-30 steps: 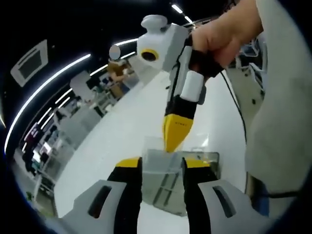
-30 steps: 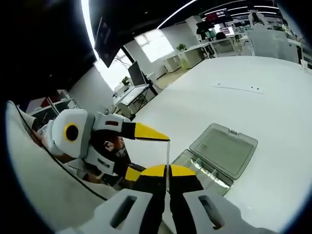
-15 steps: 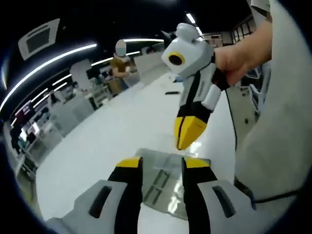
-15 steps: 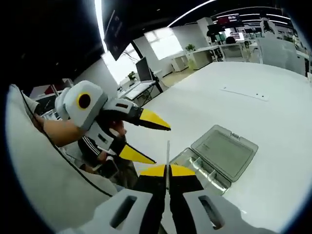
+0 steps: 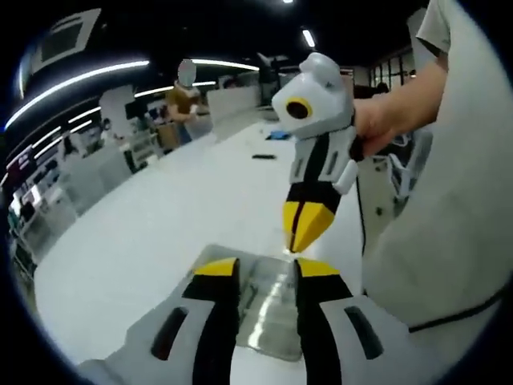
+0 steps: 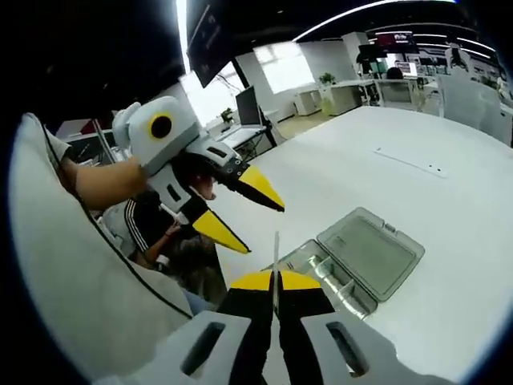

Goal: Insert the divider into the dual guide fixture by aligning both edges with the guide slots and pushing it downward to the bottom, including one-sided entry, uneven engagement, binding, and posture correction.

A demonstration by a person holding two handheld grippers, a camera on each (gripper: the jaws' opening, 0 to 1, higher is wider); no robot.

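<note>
My right gripper (image 6: 273, 278) is shut on the clear divider (image 6: 276, 250), a thin plate seen edge-on that rises from between its yellow tips. Past it on the white table lies the clear guide fixture box (image 6: 319, 266) with its lid (image 6: 373, 252) folded open to the right. My left gripper (image 6: 264, 231) hangs up and to the left of the divider, its jaws apart and touching nothing. In the left gripper view my left gripper (image 5: 266, 269) stands open over the fixture box (image 5: 268, 309). The right gripper (image 5: 303, 233) points down just beyond it, tips together.
The white table (image 6: 425, 192) stretches wide around the box, with a thin pale strip (image 6: 407, 163) farther off. A person's light sleeve (image 5: 449, 233) takes up the right side, and small dark items (image 5: 263, 156) lie far back. Desks and a standing person (image 5: 180, 100) are behind.
My left gripper has come away from the divider's top edge and now stands clear with its jaws apart. The right gripper still holds the divider above the box.
</note>
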